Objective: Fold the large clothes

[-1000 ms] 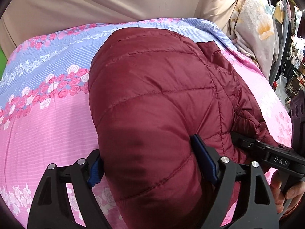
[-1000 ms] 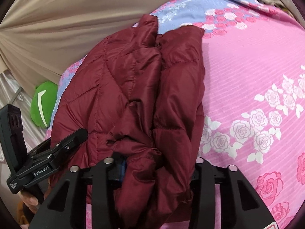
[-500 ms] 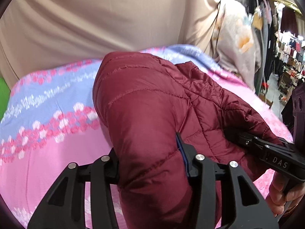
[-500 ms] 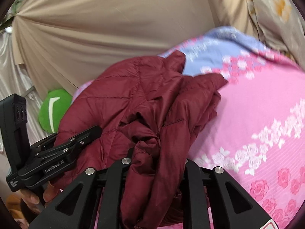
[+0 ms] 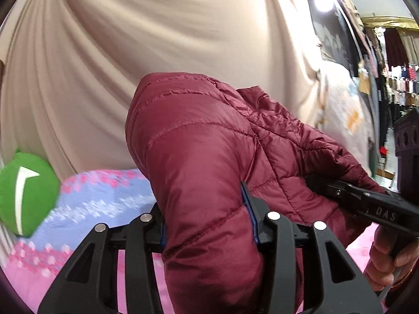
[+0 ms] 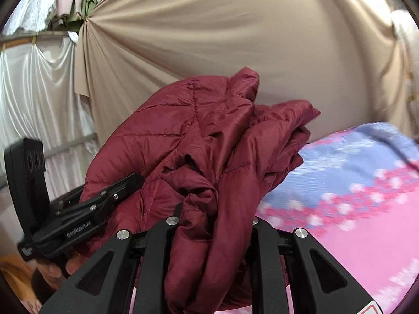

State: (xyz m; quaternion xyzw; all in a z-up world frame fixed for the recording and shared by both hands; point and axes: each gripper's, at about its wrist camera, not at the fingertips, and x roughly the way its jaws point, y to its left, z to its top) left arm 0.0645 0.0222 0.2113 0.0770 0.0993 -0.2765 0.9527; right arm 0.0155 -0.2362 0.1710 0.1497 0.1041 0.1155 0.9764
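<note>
The left gripper [image 5: 207,225] is clamping a thick padded fold of the maroon jacket [image 5: 204,157], its blue pads pressing in from both sides. The right gripper [image 6: 214,225] is pinching a bunched, narrower fold of the same jacket [image 6: 209,141]. The jacket is hanging between them, raised above the pink and blue floral sheet [image 6: 353,209], in front of the beige curtain [image 5: 162,39]. A green cushion [image 5: 23,193] is lying at the far left.
</note>
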